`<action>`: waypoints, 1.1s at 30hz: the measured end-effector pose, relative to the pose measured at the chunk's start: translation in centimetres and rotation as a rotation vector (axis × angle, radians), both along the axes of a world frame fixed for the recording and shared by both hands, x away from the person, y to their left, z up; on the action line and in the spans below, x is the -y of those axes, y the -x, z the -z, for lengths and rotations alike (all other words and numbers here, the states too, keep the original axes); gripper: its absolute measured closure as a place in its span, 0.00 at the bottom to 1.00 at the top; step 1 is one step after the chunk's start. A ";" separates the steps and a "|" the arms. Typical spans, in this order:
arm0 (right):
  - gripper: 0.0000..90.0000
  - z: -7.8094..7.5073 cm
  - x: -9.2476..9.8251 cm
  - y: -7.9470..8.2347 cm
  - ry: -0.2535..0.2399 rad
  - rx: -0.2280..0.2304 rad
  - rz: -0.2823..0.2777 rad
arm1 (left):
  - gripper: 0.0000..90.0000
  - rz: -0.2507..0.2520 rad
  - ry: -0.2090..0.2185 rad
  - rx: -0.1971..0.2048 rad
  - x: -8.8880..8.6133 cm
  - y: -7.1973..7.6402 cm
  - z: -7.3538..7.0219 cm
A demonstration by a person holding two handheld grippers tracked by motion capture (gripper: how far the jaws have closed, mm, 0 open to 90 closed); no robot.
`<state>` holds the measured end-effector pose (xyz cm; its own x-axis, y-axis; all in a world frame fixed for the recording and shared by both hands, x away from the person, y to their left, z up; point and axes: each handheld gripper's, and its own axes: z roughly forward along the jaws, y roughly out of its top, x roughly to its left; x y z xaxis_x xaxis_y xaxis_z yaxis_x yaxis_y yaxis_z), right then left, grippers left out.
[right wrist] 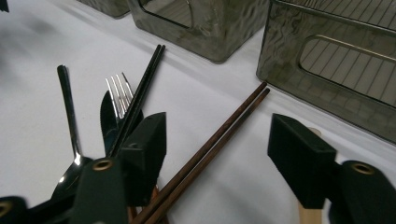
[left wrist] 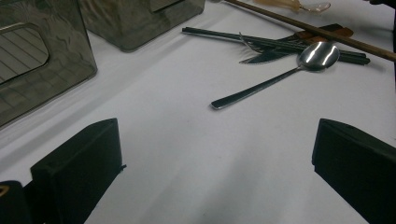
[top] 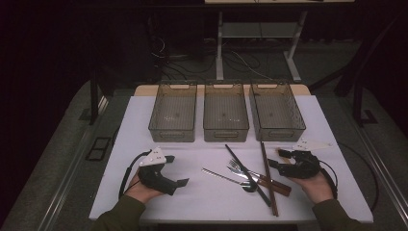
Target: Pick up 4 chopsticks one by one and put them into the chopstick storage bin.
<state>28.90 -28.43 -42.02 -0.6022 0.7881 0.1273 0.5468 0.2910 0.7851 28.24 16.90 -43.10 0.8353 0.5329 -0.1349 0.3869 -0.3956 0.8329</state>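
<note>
Your right hand-held gripper [top: 278, 159] sits at the right of the white worktop [top: 202, 197], just beside the heap of cutlery, and its jaws stand partly spread with the pair of brown chopsticks [right wrist: 210, 156] running up between them; the pads do not press on the sticks. Just left of the nearer jaw lie the black chopsticks [right wrist: 140, 100], the fork [right wrist: 119, 95], a knife [right wrist: 106, 122] and the steel spoon [right wrist: 70, 135], all overlapping in one pile. Your left hand-held gripper [top: 177, 170] rests well apart on the left of the worktop, jaws spread wide over bare cloth. Three clear bins [top: 226, 132] stand side by side along the far edge.
</note>
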 end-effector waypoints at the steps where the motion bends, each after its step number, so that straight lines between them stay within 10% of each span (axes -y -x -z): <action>1: 0.46 0.0 0.0 0.0 0.000 0.000 0.000 | 0.01 0.000 -0.001 -0.001 0.0 0.0 0.0; 18: 0.99 0.9 -0.2 -3.2 0.021 -0.088 0.036 | 0.01 -0.003 0.004 -0.001 -0.1 0.0 0.0; 33: 0.99 2.0 -1.3 -4.3 0.102 -0.149 0.051 | 0.01 0.004 -0.004 0.006 -0.1 0.0 -0.1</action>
<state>33.25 -27.10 -44.04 -0.5417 0.8305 0.1301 0.6711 0.3340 0.6619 28.22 16.97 -43.04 0.8384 0.5300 -0.1273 0.3800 -0.4009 0.8336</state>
